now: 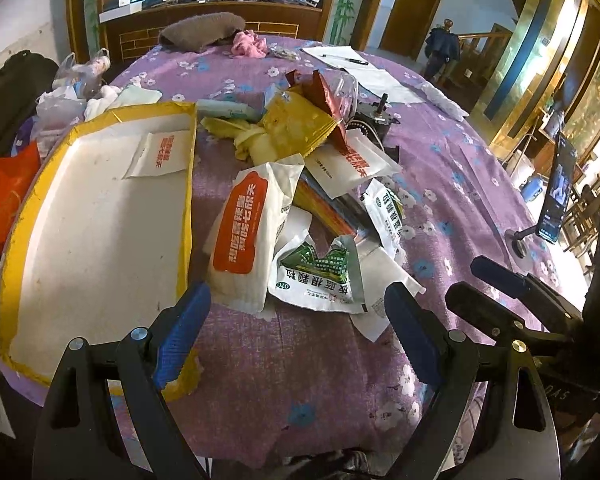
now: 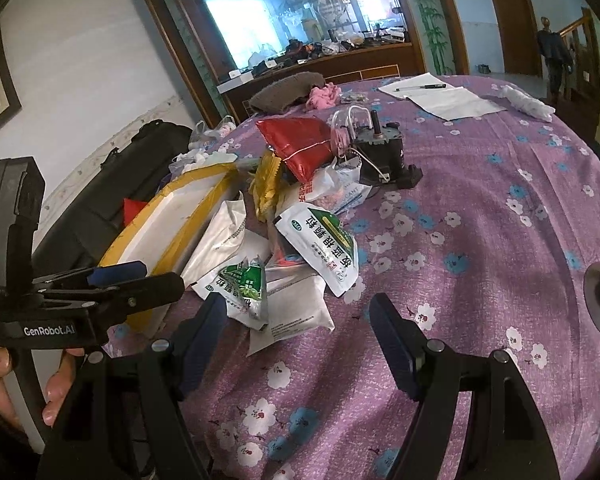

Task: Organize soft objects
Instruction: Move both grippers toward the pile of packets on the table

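Left wrist view looks over a bench covered with a purple flowered cloth (image 1: pixel 300 380). The left gripper (image 1: pixel 296 312) hangs low over the near edge with its blue-padded jaws spread wide and nothing between them. Just past the jaws lies a heap of soft packets: a white pouch with an orange label (image 1: pixel 248 232), a torn green and white sachet (image 1: pixel 320 276) touching it on the right, and further back a yellow bag (image 1: pixel 296 128) with a red bag (image 1: pixel 324 104) on top. To the left of the heap sits a shallow tray with a yellow rim (image 1: pixel 188 184), holding one small white packet (image 1: pixel 162 154) in its far corner. The right gripper (image 1: pixel 496 276) shows at the right edge.

Right wrist view shows the right gripper (image 2: pixel 300 328) with its jaws also apart and empty, over the cloth beside the same heap. A hand (image 2: pixel 56 392) grips the left tool at the lower left.
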A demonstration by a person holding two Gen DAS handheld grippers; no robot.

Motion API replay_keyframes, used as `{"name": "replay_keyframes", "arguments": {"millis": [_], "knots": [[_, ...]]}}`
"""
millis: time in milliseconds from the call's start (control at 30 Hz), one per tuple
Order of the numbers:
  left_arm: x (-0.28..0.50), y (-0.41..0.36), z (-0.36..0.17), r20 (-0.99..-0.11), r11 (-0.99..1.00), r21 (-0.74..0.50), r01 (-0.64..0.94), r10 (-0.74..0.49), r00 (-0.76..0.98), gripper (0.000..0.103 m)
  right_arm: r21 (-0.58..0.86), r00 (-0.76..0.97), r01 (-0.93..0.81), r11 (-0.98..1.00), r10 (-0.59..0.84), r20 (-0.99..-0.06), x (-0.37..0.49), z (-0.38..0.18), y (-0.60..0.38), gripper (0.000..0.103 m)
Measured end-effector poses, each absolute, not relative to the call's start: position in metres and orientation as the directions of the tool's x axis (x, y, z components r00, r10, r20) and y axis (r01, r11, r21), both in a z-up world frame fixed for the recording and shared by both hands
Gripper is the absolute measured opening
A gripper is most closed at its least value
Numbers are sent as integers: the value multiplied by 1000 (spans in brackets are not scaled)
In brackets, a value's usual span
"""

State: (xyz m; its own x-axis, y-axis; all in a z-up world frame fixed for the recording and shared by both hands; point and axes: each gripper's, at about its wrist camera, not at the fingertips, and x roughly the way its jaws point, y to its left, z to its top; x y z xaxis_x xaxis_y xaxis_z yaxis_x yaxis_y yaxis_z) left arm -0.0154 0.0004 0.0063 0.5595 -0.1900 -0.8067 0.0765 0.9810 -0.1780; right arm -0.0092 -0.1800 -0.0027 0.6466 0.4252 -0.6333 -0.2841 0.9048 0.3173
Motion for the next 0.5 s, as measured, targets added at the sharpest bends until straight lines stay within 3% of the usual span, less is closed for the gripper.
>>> {"name": "replay_keyframes", "arguments": {"millis": [500], "knots": [[6,-4,-3,-817,981,-175,85,-193,543,90,303,643,-265,915,402,-652,3,-14,-184,75]]}}
